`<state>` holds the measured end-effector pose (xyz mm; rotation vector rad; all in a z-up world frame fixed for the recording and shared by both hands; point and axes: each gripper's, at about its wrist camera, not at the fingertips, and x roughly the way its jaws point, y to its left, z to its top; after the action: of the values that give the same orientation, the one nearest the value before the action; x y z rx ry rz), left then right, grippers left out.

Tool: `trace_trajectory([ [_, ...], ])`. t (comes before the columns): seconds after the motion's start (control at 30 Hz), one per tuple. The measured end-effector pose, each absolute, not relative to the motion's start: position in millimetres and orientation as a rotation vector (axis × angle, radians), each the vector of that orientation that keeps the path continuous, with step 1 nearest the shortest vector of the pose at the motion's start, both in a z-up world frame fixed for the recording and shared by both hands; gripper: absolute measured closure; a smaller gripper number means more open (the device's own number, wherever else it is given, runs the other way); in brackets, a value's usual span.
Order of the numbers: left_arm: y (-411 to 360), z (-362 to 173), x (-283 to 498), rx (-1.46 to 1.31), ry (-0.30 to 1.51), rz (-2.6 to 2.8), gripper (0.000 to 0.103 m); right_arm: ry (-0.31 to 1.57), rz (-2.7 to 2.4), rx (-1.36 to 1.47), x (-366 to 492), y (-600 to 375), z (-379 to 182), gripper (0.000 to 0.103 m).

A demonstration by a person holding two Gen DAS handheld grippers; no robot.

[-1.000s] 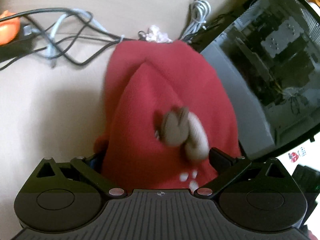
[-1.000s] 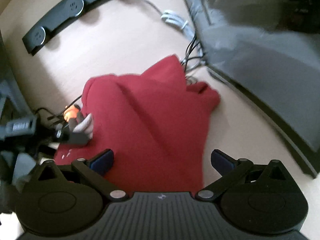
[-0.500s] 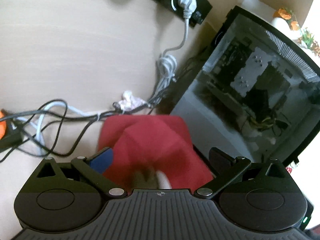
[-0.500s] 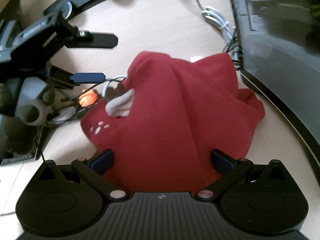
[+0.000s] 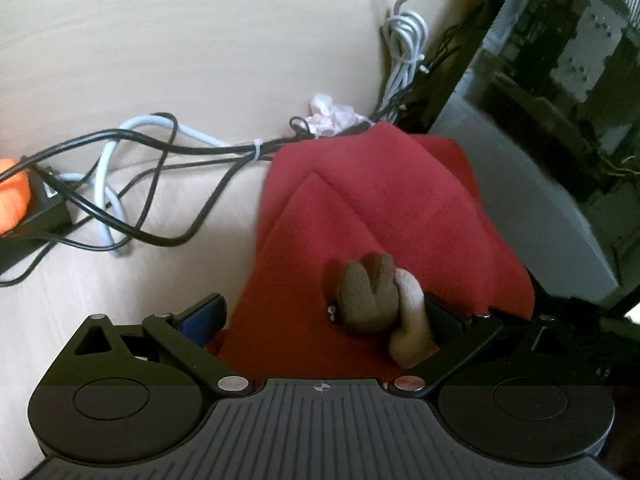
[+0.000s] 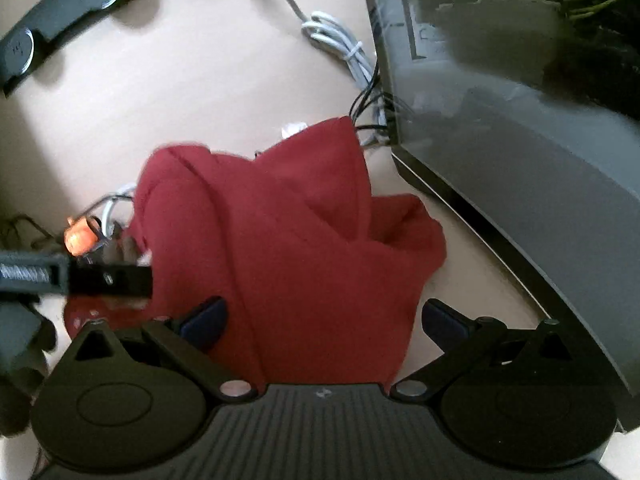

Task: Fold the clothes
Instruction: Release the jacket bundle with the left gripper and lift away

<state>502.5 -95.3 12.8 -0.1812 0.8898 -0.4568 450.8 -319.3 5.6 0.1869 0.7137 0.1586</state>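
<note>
Two claws hang over one red top [image 5: 384,216] that lies bunched up on the pale desk [image 5: 160,40], right beside the dark computer case [image 5: 560,100]. The left claw [image 5: 324,314] is wide, with red cloth between its fingers but not pinched. A brown and cream soft bit [image 5: 372,300] sits on the cloth near its right finger. The right claw [image 6: 324,316] is wide too, and the top [image 6: 288,248] fills the gap between its fingers. Black and grey wires [image 5: 120,184] lie tangled on the desk to the left of the top.
</note>
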Motion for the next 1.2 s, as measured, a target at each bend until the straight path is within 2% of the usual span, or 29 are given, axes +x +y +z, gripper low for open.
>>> trace_trajectory([
  [0.17, -79.4, 35.5, 486.8, -0.262, 0.814, -0.49, 0.0, 0.515, 0.225, 0.11, 447.2, -321.0, 51.2, 0.0],
  [0.27, -78.1, 43.8, 471.6, -0.28, 0.768, -0.537, 0.0, 0.509, 0.313, 0.122, 483.4, -318.2, 60.4, 0.0],
  [0.37, -80.6, 47.4, 458.9, -0.23, 0.747, -0.558, 0.0, 0.573, 0.375, 0.198, 529.9, -315.2, 52.9, 0.0],
  [0.53, -75.8, 43.7, 455.9, -0.212, 0.768, -0.551, 0.0, 0.855, 0.347, 0.352, 594.7, -313.9, 2.6, 0.0],
  [0.63, -74.7, 37.6, 458.8, -0.249, 0.786, -0.54, 0.0, 0.873, 0.352, 0.382, 601.5, -320.0, -10.6, 0.0],
  [0.73, -80.4, 33.9, 458.6, -0.239, 0.799, -0.517, 0.0, 0.825, 0.362, 0.39, 592.1, -324.3, -3.4, 0.0],
  [0.97, -72.4, 41.3, 422.3, -0.231, 0.76, -0.506, 0.0, 0.607, 0.314, 0.273, 482.8, -327.0, 38.0, 0.0],
  [1.07, -63.2, 39.2, 399.7, -0.239, 0.732, -0.447, 0.0, 0.651, 0.334, 0.286, 437.7, -315.3, 28.2, 0.0],
  [1.2, -56.0, 38.7, 370.9, -0.199, 0.734, -0.35, 0.0, 0.781, 0.25, 0.158, 421.6, -283.4, -5.9, 0.0],
])
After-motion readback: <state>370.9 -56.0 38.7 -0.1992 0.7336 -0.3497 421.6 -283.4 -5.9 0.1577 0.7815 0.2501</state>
